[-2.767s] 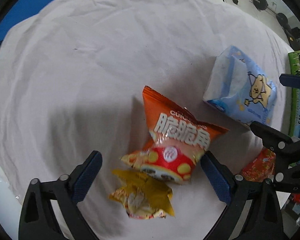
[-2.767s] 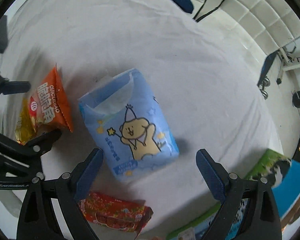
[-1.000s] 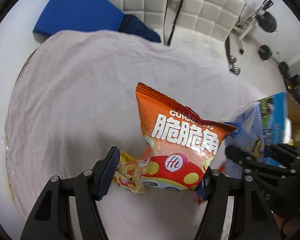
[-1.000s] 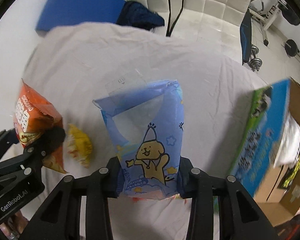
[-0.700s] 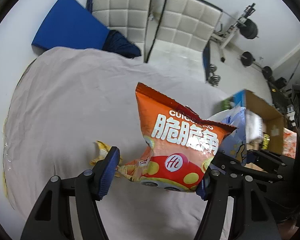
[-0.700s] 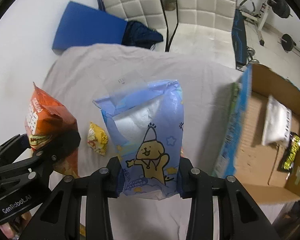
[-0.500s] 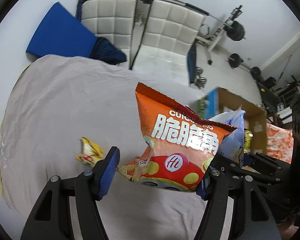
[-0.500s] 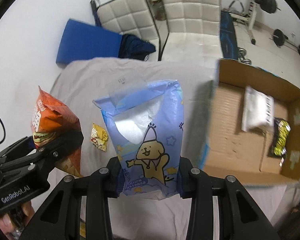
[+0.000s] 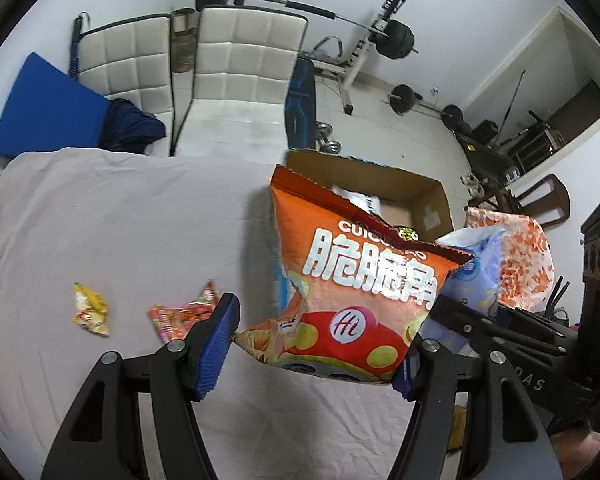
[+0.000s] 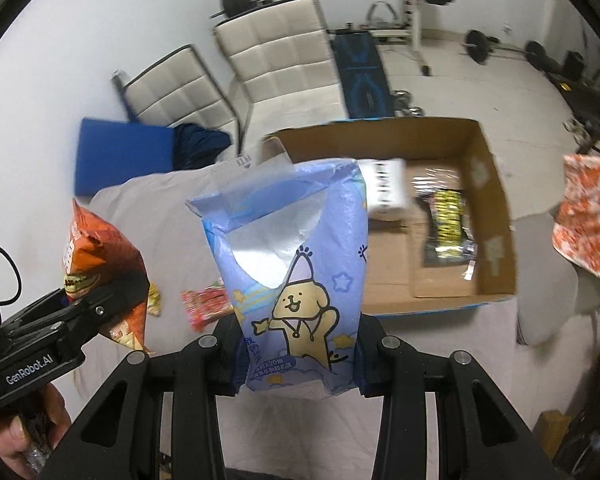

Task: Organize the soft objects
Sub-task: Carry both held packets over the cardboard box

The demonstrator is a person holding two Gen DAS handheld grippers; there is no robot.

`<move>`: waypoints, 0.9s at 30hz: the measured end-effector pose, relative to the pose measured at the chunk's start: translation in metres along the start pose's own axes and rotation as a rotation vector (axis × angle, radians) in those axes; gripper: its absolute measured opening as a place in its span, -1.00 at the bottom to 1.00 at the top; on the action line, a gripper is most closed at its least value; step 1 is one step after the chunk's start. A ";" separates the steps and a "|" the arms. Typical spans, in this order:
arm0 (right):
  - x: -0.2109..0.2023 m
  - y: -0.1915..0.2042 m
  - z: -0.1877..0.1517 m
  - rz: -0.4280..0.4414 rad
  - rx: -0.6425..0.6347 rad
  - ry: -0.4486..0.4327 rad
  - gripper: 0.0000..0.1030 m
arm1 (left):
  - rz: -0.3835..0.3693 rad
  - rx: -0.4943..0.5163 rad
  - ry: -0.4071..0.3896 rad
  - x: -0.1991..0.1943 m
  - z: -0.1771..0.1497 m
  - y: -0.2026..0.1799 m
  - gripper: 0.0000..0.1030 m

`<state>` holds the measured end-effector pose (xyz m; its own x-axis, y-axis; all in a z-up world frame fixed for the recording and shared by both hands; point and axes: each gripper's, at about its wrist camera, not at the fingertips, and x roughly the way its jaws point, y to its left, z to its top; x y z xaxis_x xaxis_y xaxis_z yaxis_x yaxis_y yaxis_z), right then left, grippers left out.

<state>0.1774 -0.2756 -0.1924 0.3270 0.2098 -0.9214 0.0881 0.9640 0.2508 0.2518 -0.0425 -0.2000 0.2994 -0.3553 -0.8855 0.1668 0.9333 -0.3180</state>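
My left gripper [image 9: 316, 344] is shut on an orange snack bag [image 9: 356, 288] with white lettering and holds it up above the white-sheeted table [image 9: 120, 220]. My right gripper [image 10: 298, 354] is shut on a blue tissue pack [image 10: 296, 276] with a cartoon dog and holds it upright in the air. The orange bag [image 10: 96, 256] also shows at the left of the right wrist view. An open cardboard box [image 10: 488, 216] stands beyond the table's right side, with a white pack [image 10: 384, 190] and a black-and-yellow packet [image 10: 448, 224] inside.
A small yellow packet [image 9: 90, 310] and a red packet [image 9: 180, 314] lie on the sheet. Two white padded chairs [image 9: 236, 80], a blue mat [image 9: 48, 112] and weight equipment [image 9: 392, 40] stand behind. An orange-patterned cloth [image 10: 588, 212] is at the right.
Both grippers closed on their packs, lifted them off the sheet and rose high. The view swung toward the cardboard box, which now lies just behind the held packs.
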 end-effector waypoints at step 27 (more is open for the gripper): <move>0.201 -0.122 0.050 -0.087 0.182 0.280 -0.18 | 0.190 -0.004 0.246 0.211 0.090 -0.050 0.26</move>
<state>0.2798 -0.3594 -0.3931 0.0423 0.1889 -0.9811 0.2792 0.9406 0.1931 0.3913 -0.1690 -0.3402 0.0884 -0.1511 -0.9846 0.1259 0.9822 -0.1395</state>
